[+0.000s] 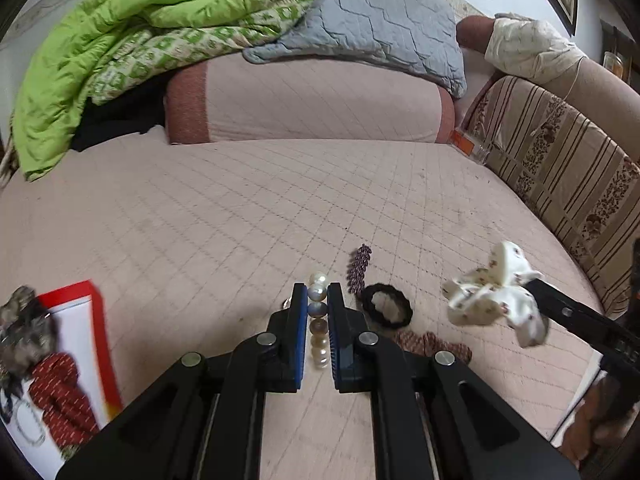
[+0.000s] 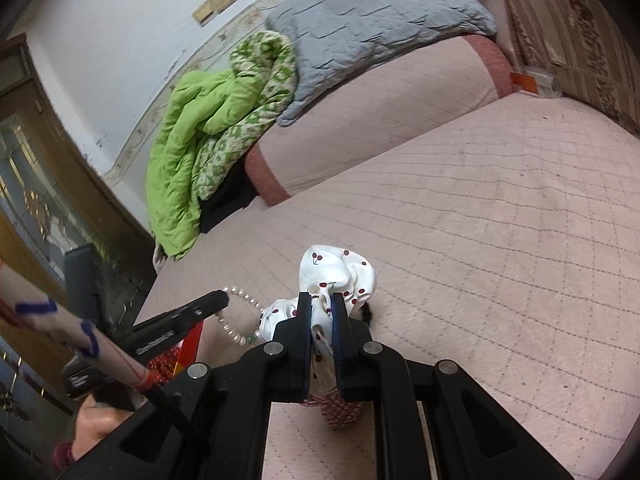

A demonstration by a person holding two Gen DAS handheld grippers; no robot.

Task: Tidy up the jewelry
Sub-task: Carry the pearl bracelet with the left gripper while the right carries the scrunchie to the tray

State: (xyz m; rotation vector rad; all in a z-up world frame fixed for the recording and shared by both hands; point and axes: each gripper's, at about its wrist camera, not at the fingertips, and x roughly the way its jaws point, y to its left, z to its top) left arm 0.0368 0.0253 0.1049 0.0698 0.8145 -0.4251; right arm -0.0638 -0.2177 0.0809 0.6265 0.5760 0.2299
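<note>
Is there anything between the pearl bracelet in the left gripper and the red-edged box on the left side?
Nothing visible. The left gripper holds the pearl bracelet above the bed cover, and only bare cover lies between it and the red-edged box. The other pieces lie to the right.

Open quilted bed cover (image 1: 248, 208) ahead, passable. Obstacles: purple beaded piece (image 1: 359, 267), black scrunchie (image 1: 387, 306) just right of left gripper (image 1: 318, 300); red-edged box (image 1: 86, 344) left; bolster (image 1: 304, 100) blocks far end.
</note>
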